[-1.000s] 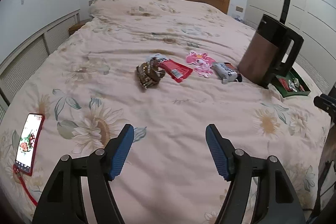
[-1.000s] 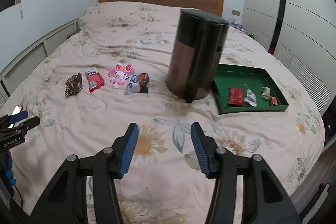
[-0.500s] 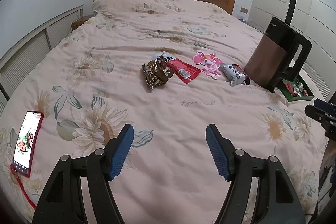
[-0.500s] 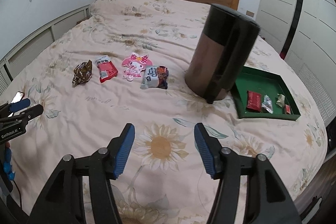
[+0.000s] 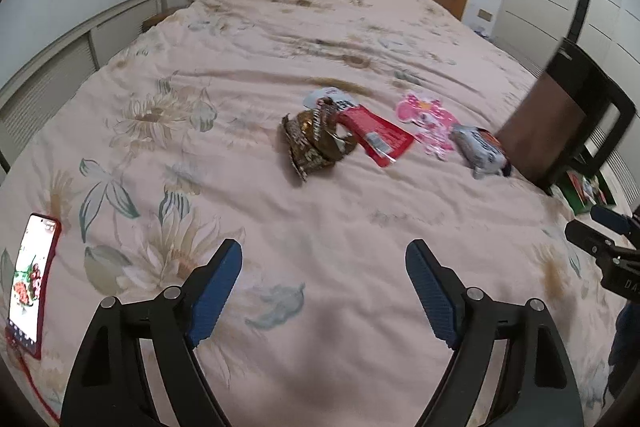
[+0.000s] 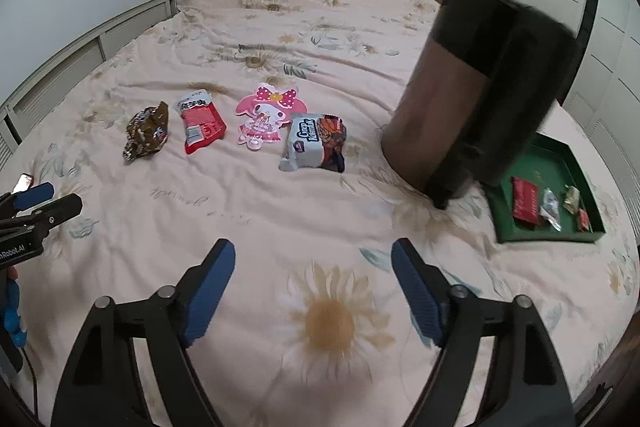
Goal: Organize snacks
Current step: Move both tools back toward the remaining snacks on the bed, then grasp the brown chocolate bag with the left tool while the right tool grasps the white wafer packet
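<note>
Blue-padded left hand-held gripper (image 5: 323, 293) and right hand-held gripper (image 6: 313, 290), both open and empty, have advanced toward four snack packets (image 6: 313, 143) lying mid-bed, left of green tray (image 6: 541, 231); grasping appears imminent

Four snack packets (image 6: 240, 129) in a row across bedspread (image 6: 280, 27). Canister (image 6: 476, 95) stands right of row. Tray (image 6: 560, 237) right of canister, holding small packets (image 6: 550, 205). Phone (image 5: 30, 277) far left.
</note>
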Demonstrator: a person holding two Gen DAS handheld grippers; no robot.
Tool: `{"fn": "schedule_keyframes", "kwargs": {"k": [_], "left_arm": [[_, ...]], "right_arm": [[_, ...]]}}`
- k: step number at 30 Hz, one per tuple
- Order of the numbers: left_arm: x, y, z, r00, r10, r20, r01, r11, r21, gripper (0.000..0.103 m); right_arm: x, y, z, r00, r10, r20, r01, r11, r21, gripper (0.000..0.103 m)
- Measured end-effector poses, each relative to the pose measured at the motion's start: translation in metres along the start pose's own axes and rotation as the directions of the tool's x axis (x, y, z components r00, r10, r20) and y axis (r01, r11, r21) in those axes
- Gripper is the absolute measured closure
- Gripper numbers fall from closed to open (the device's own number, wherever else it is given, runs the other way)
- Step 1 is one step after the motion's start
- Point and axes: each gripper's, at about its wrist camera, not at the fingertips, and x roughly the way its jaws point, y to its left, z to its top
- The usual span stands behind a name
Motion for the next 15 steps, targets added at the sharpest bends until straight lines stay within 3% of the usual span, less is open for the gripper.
{"fn": "schedule_keyframes", "kwargs": {"k": [9, 15], "left_arm": [[0.045, 0.0, 0.055, 1.0, -0.006, 0.003, 0.006, 0.998, -0.059, 0.023], [0.09, 0.003, 0.079, 0.999, 0.036, -0.032, -0.039, 0.996, -0.075, 0.023]], "right_arm": [[0.064, -0.002, 0.043, 1.0, 0.02, -0.014, -0.02, 1.0, 0.014, 0.0], [0.101, -0.008, 0.063, 0.999, 0.012, -0.036, -0.011, 1.0, 0.025, 0.0]]}}
